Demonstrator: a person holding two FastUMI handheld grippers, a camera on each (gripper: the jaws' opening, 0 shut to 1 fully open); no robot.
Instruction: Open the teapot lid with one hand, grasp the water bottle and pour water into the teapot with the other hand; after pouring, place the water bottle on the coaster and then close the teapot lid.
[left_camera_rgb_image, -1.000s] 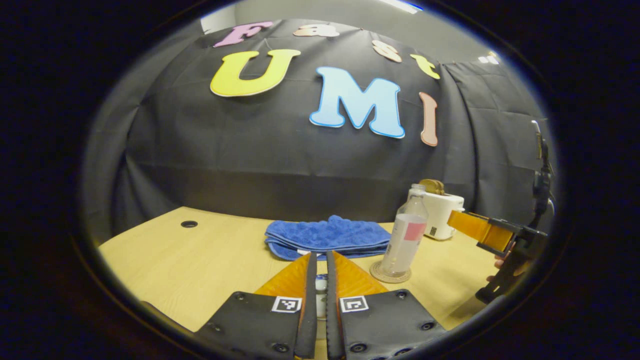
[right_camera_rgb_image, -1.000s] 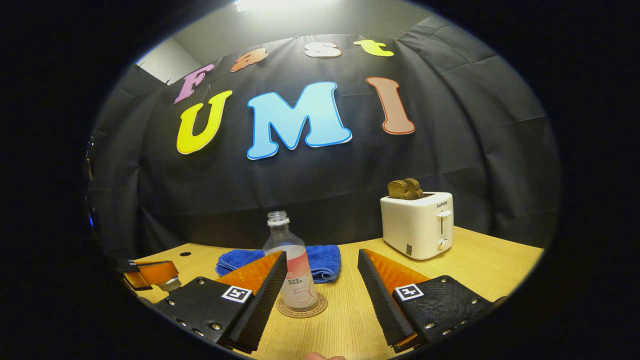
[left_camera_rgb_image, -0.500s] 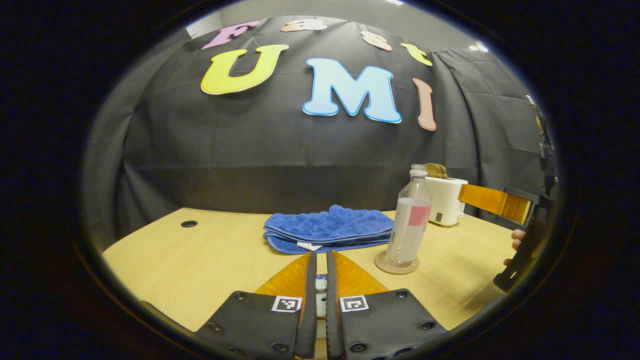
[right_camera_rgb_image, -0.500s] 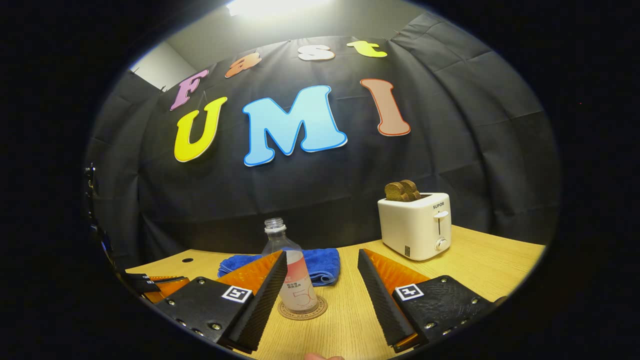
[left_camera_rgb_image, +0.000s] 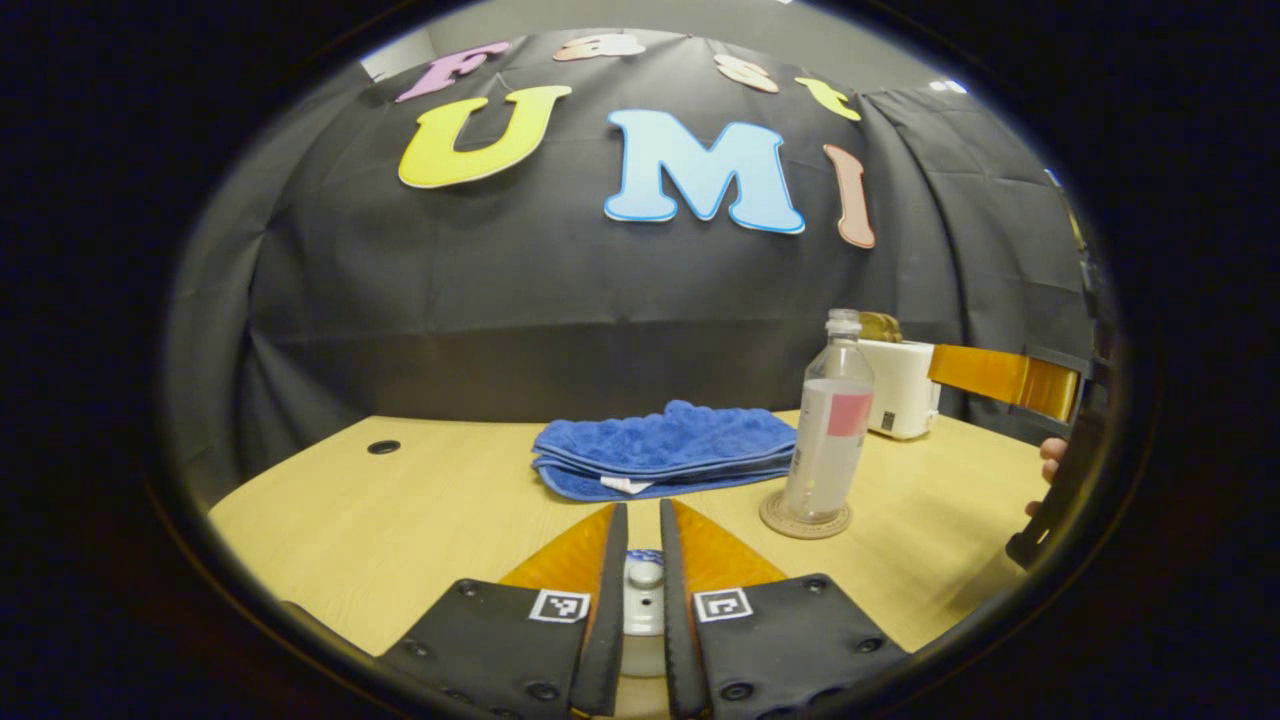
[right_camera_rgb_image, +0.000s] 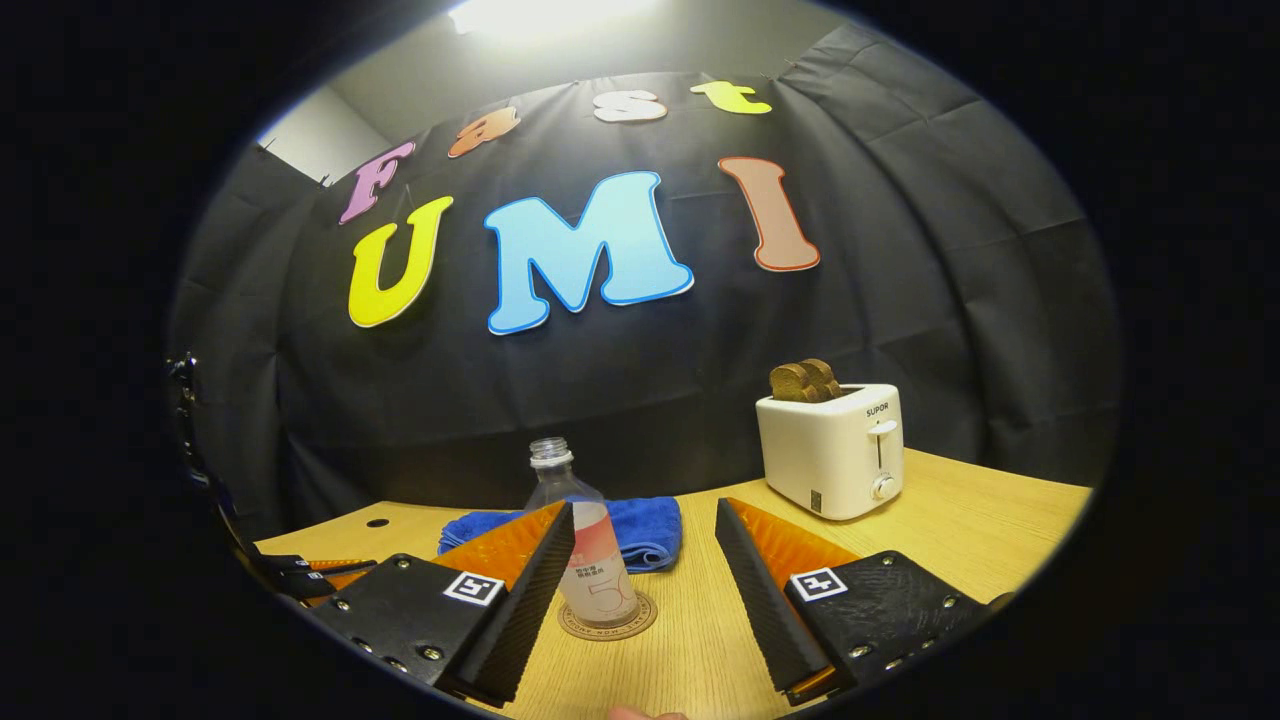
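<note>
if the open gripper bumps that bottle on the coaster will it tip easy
Probably yes: the water bottle is tall and narrow, standing upright on a small coaster. It looks partly filled, so likely light. With no cap on, a tip would probably spill. The right gripper is open, not touching it.

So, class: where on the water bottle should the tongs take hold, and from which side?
Grip the water bottle around its straight, labelled body, from the near side, level. It stands upright on the coaster, and the open right tongs already face it.
</note>
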